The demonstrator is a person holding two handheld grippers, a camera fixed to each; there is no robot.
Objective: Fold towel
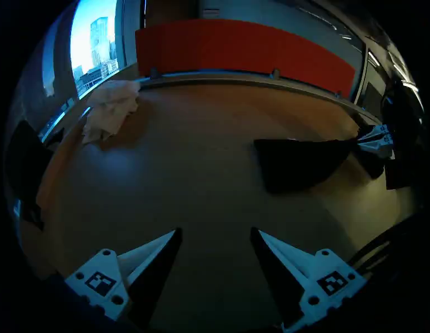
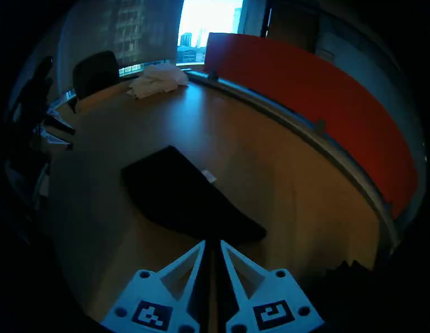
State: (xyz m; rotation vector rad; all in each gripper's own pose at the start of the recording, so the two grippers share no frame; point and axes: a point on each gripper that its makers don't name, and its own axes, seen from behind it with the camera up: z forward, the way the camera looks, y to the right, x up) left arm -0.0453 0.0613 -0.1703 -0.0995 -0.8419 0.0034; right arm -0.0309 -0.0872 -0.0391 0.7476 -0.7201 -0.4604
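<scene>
A dark towel lies flat on the wooden table, to the right in the left gripper view. My left gripper hangs open over bare tabletop, well short of the towel. At the towel's far right end my right gripper pinches its corner. In the right gripper view the towel spreads away from the right gripper, whose fingers are pressed nearly together with dark cloth between them. A small white tag shows at the towel's edge.
A crumpled pale cloth pile sits at the table's far corner by the window, also seen as the pale pile. A red partition runs along the table's back edge. A dark chair stands beyond the table.
</scene>
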